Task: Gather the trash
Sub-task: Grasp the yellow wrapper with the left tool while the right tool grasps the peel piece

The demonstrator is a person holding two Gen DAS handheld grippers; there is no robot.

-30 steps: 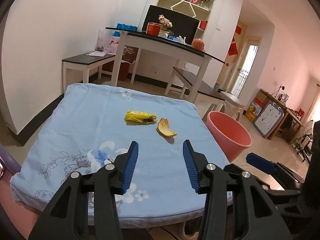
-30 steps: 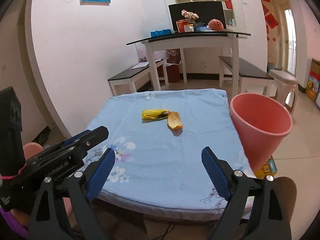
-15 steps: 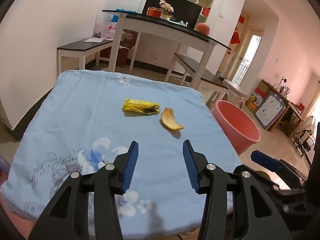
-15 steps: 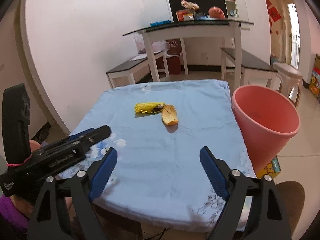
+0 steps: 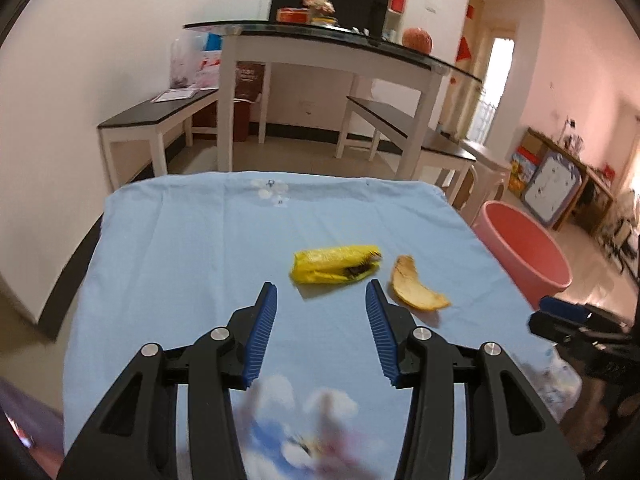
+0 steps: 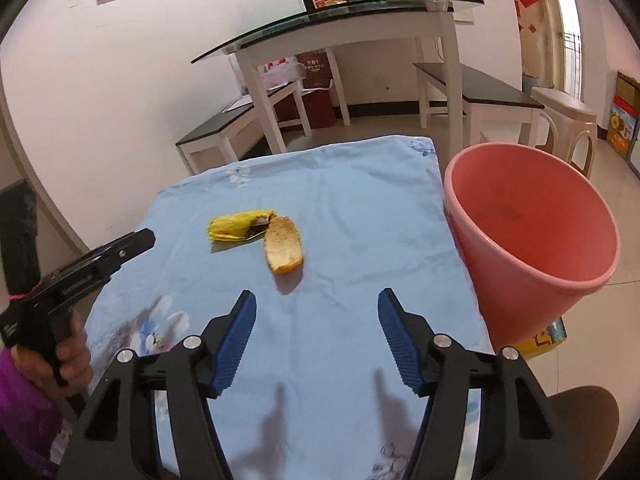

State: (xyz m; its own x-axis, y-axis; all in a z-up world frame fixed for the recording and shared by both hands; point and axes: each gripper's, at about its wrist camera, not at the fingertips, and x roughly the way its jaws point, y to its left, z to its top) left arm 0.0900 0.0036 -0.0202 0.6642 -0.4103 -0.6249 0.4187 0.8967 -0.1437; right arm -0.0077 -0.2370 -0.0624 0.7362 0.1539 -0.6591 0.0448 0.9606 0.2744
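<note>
A crumpled yellow wrapper (image 5: 334, 267) and an orange peel (image 5: 416, 293) lie side by side on the blue floral cloth over the table (image 5: 192, 248). My left gripper (image 5: 322, 298) is open and empty, hovering just short of the wrapper. In the right wrist view the wrapper (image 6: 236, 227) and peel (image 6: 283, 243) lie ahead of my right gripper (image 6: 316, 304), which is open and empty above the cloth. A pink bucket (image 6: 532, 256) stands off the table's right edge; it also shows in the left wrist view (image 5: 520, 252).
A glass-topped white table (image 5: 320, 40) with two dark benches (image 5: 156, 120) stands behind. A white stool (image 6: 568, 116) stands right of the bucket. The left gripper's body (image 6: 80, 272) shows at the left of the right wrist view.
Both grippers have moved forward over the table toward the trash. The left gripper now sits close to the wrapper. Both stay open.
</note>
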